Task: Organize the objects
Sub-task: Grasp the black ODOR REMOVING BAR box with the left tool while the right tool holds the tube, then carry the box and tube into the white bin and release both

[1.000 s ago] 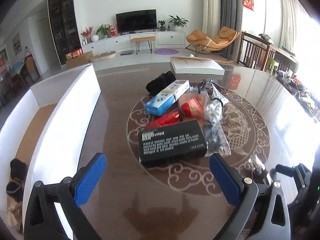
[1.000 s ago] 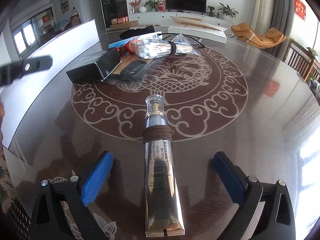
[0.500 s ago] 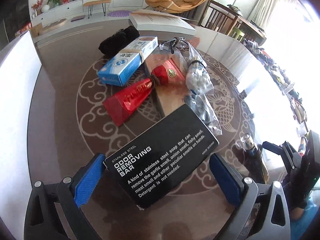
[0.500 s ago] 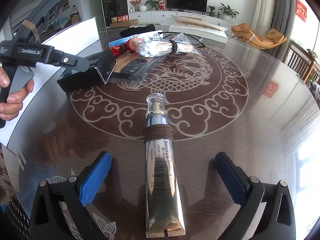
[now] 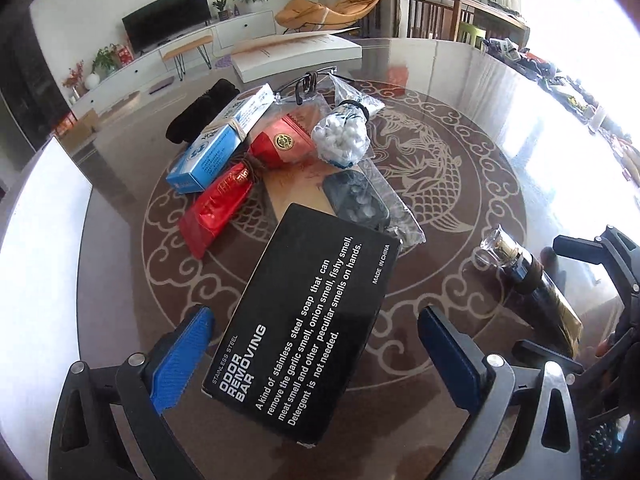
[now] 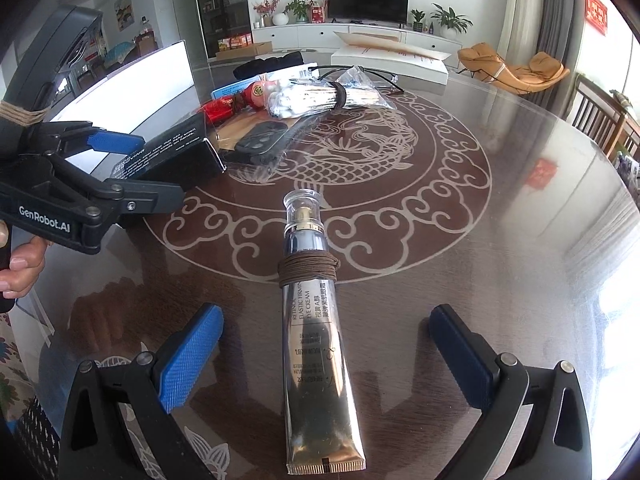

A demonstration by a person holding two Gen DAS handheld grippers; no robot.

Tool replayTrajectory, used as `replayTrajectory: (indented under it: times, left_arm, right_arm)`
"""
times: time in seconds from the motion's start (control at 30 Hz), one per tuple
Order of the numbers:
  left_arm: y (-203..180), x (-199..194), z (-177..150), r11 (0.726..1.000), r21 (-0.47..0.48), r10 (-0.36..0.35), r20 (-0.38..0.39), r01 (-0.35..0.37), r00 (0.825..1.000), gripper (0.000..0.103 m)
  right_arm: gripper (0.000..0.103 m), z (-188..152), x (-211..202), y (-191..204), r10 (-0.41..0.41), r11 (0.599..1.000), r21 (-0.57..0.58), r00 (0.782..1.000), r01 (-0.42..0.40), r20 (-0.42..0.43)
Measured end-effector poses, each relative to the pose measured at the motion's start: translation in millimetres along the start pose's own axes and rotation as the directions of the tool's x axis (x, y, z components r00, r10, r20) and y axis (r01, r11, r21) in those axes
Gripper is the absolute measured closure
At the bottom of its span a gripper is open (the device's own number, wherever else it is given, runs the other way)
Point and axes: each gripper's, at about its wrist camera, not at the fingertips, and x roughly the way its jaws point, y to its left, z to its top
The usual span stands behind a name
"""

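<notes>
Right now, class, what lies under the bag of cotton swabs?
Under the bag of cotton swabs lies a tan card; a red packet sits beside it. The card's middle is covered.

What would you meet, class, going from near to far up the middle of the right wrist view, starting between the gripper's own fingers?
Silver eye cream tube → brown cord wound around its neck → clear cap → fish pattern in the table → bagged cotton swabs → white box → television.
</notes>
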Motion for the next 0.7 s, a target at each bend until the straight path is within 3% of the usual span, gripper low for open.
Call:
replayTrajectory:
  times: [0.03, 0.1, 0.27, 0.33, 0.37, 0.4, 0.43, 0.47, 0.5, 0.57, 0.63, 0.7]
  left_arm:
    - [-2, -1, 0, 0.999, -0.001, 0.046, 0.008, -0.046, 0.999, 0.030]
    - [1, -10, -5, 0.998, -0.030, 0.052, 0.030, -0.052, 0.998, 0.042]
    - [10, -38, -44, 0.989, -0.140, 0.063, 0.061, -0.054, 0.996, 0.045]
    - [14, -47, -64, 0.982, -0.182, 0.063, 0.067, -0.049, 0.996, 0.045]
    - [15, -51, -72, 0.979, -0.199, 0.062, 0.071, -0.047, 0.996, 0.045]
    - [16, -55, -79, 0.976, -0.216, 0.059, 0.076, -0.041, 0.995, 0.045]
    - [17, -58, -84, 0.972, -0.234, 0.054, 0.082, -0.033, 0.995, 0.045]
    - [19, -64, -89, 0.967, -0.254, 0.049, 0.090, -0.025, 0.995, 0.045]
    - [22, -70, -94, 0.962, -0.274, 0.043, 0.100, -0.014, 0.994, 0.045]
    - [28, -88, -103, 0.952, -0.307, 0.038, 0.129, 0.004, 0.991, 0.045]
    - [36, -112, -109, 0.942, -0.334, 0.047, 0.173, 0.014, 0.984, 0.045]
    - [49, -139, -115, 0.927, -0.374, 0.061, 0.218, 0.026, 0.974, 0.045]
  right_arm:
    - [0.000, 0, 0, 0, 0.000, 1.000, 0.000, 1.000, 0.000, 0.000]
    - [0.000, 0, 0, -1, 0.007, 1.000, 0.004, 1.000, -0.007, 0.002]
    - [0.000, 3, -5, -15, 0.093, 0.993, 0.073, 0.996, -0.093, 0.011]
    - [0.013, 10, -5, -17, 0.081, 0.993, 0.082, 0.997, -0.079, -0.019]
    - [0.034, 15, -4, -15, 0.080, 0.995, 0.068, 0.996, -0.078, -0.031]
    - [0.049, 19, -2, -12, 0.077, 0.996, 0.044, 0.996, -0.074, -0.050]
    - [0.056, 22, 0, -6, 0.055, 0.998, 0.000, 0.996, -0.055, -0.070]
    - [0.076, 24, 1, 1, 0.021, 0.998, -0.057, 0.996, -0.026, -0.087]
    - [0.077, 25, 1, 4, 0.006, 0.996, -0.086, 0.995, -0.015, -0.104]
    - [0.077, 26, -3, 4, 0.051, 0.997, -0.059, 0.991, -0.058, -0.120]
    - [0.077, 30, -17, 9, 0.076, 0.996, -0.044, 0.994, -0.080, -0.082]
    - [0.077, 39, -37, 17, 0.150, 0.989, -0.014, 0.989, -0.150, -0.015]
